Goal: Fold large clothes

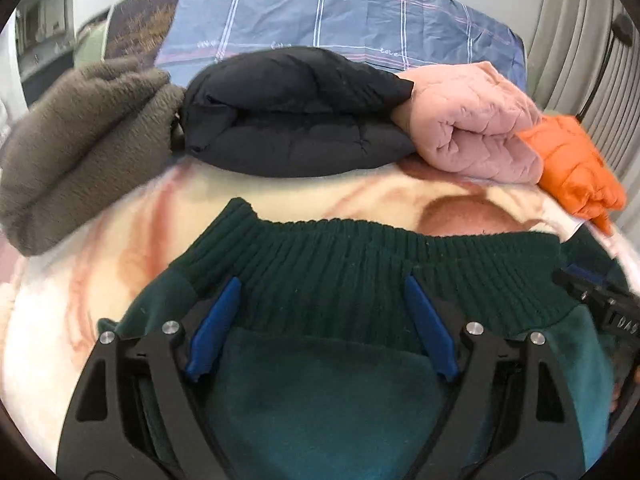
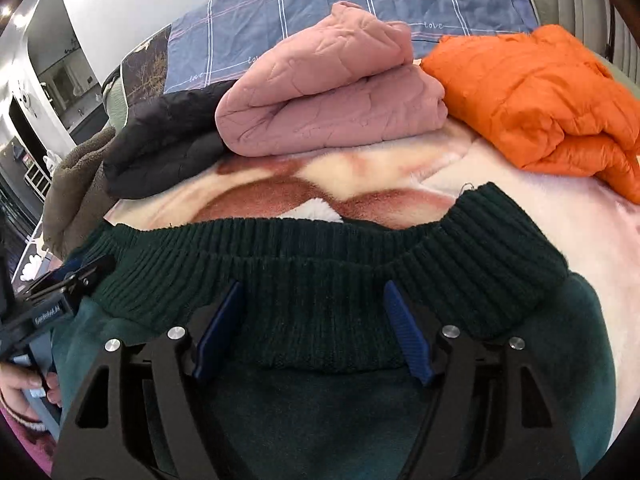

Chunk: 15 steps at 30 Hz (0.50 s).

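A dark green sweater [image 1: 320, 392] lies folded on a cream and rust blanket [image 1: 120, 248], its ribbed hem [image 1: 360, 256] on the far side. My left gripper [image 1: 322, 280] hovers over the hem's left part, blue pads [image 1: 216, 332] wide apart, nothing pinched between them. My right gripper [image 2: 313, 283] stands open over the ribbed hem [image 2: 320, 280] further right, with the sweater [image 2: 320, 408] below its pads [image 2: 408, 336]. Each view catches the other tool's black body at its edge. A hand [image 2: 24, 388] holds the left tool.
A row of folded garments lies beyond the sweater: brown fleece [image 1: 80, 152], black puffer jacket [image 1: 288, 112], pink quilted jacket [image 2: 328, 92], orange puffer jacket [image 2: 540, 92]. Blue plaid bedding [image 1: 320, 12] lies behind them. A radiator-like ribbed panel [image 1: 580, 40] stands at the right.
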### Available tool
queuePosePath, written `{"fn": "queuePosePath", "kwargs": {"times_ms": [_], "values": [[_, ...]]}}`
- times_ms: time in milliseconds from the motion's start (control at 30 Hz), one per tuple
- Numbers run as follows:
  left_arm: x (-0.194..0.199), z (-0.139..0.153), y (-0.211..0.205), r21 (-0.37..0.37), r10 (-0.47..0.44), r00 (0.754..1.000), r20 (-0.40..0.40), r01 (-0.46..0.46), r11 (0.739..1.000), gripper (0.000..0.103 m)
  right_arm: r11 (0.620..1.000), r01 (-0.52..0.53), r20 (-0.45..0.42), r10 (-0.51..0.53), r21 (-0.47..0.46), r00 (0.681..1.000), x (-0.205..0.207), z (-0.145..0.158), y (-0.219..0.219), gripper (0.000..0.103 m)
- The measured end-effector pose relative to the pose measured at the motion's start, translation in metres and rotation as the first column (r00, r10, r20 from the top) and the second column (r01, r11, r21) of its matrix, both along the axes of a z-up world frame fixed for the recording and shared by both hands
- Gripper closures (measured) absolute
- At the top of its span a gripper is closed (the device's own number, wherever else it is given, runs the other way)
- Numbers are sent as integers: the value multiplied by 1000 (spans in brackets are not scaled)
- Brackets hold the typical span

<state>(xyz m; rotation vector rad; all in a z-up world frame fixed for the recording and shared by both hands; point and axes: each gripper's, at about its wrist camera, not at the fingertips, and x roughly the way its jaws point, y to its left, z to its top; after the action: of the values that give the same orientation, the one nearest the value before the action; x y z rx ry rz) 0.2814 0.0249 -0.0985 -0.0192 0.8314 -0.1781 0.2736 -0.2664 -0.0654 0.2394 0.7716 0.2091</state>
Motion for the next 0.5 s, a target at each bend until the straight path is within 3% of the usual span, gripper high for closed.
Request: {"fn": "queuePosePath", "kwargs": {"times_ms": [167,333,500], "values": [[0,-2,11,-56,-4,1000,-10,4,998,18,1000,-1,6,1,2,1000,1,-4,1,30],[-2,-1,9,-23,2,1000,3,-2,1000,18,1000,9,20,-9,-6,1000,-8,-2,-1,30],[-42,19,10,61,-38,993,112,32,998,18,999,40,131,-35,-33,991,-60,24,-6,30]]}}
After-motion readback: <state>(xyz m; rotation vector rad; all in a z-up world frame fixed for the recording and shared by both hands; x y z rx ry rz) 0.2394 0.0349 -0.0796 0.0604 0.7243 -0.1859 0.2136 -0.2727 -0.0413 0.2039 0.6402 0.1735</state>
